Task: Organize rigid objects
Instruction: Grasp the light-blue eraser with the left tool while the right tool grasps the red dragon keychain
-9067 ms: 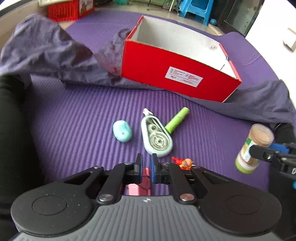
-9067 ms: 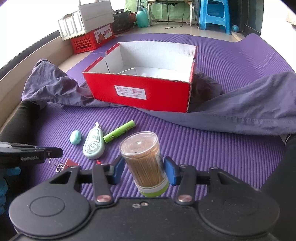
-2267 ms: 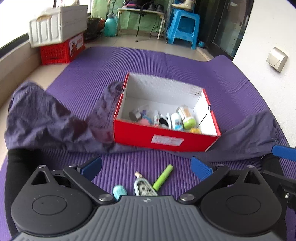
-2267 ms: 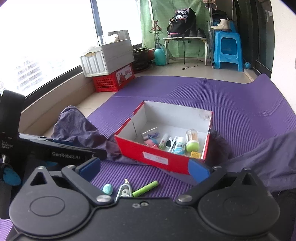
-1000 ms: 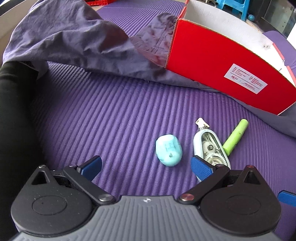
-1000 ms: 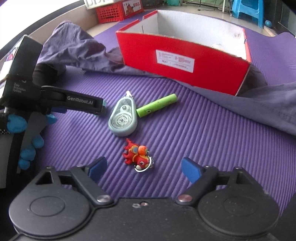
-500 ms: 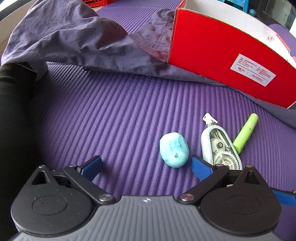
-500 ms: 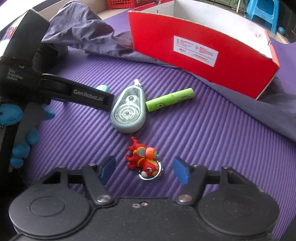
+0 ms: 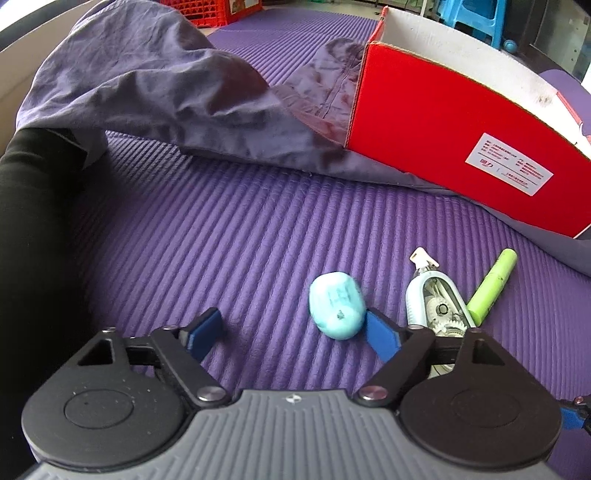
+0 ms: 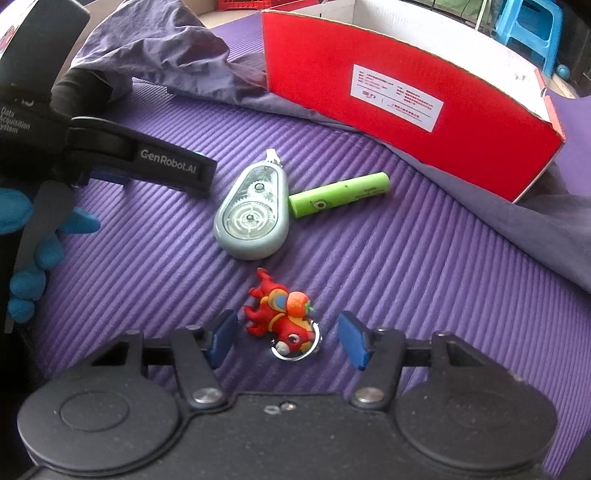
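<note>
A turquoise egg-shaped object (image 9: 337, 304) lies on the purple mat (image 9: 229, 236). My left gripper (image 9: 293, 332) straddles it, jaws closing. Its right pad is right against the object and the left pad is well clear. A red toy keychain (image 10: 280, 317) with a metal ring lies between the pads of my right gripper (image 10: 287, 339). These jaws are closing too, with gaps on both sides. A pale blue correction-tape dispenser (image 10: 255, 218) and a green tube (image 10: 340, 199) lie just beyond. The red box (image 10: 406, 110) stands behind them, its inside hidden.
A crumpled grey-purple cloth (image 9: 166, 85) lies left of and under the box (image 9: 443, 147). Something black (image 9: 29, 221), a sleeve or leg, fills the left edge. In the right wrist view, a blue-gloved hand (image 10: 26, 258) holds the left gripper. A blue stool (image 10: 532, 33) stands far back.
Both grippers' jaws have narrowed. The right gripper came down closer over the red toy, which now sits between its pads. The left gripper stayed put over the turquoise object.
</note>
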A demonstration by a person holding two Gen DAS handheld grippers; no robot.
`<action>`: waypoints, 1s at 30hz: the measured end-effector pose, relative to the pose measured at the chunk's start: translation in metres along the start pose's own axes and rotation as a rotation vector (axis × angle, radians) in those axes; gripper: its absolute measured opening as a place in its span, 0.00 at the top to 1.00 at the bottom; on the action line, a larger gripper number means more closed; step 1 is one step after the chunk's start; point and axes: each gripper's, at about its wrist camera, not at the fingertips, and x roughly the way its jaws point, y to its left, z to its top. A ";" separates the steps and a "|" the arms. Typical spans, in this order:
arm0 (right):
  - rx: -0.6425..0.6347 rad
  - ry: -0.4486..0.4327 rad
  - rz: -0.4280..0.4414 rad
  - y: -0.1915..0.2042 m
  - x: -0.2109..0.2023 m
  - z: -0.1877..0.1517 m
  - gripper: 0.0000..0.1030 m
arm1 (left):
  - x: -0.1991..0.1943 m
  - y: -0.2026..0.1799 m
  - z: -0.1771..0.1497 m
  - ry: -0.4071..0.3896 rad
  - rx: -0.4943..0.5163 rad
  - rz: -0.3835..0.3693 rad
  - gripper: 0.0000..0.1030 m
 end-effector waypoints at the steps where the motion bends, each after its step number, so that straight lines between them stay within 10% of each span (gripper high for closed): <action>1: -0.007 -0.003 0.000 0.001 0.000 0.000 0.47 | 0.000 -0.001 -0.001 -0.003 0.007 -0.001 0.24; 17: 0.053 -0.011 -0.011 -0.002 -0.006 -0.005 0.60 | -0.005 0.005 -0.001 -0.038 -0.003 -0.015 0.77; 30: 0.152 -0.019 0.013 -0.013 -0.023 -0.018 0.60 | -0.011 0.007 -0.003 -0.033 -0.010 -0.083 0.92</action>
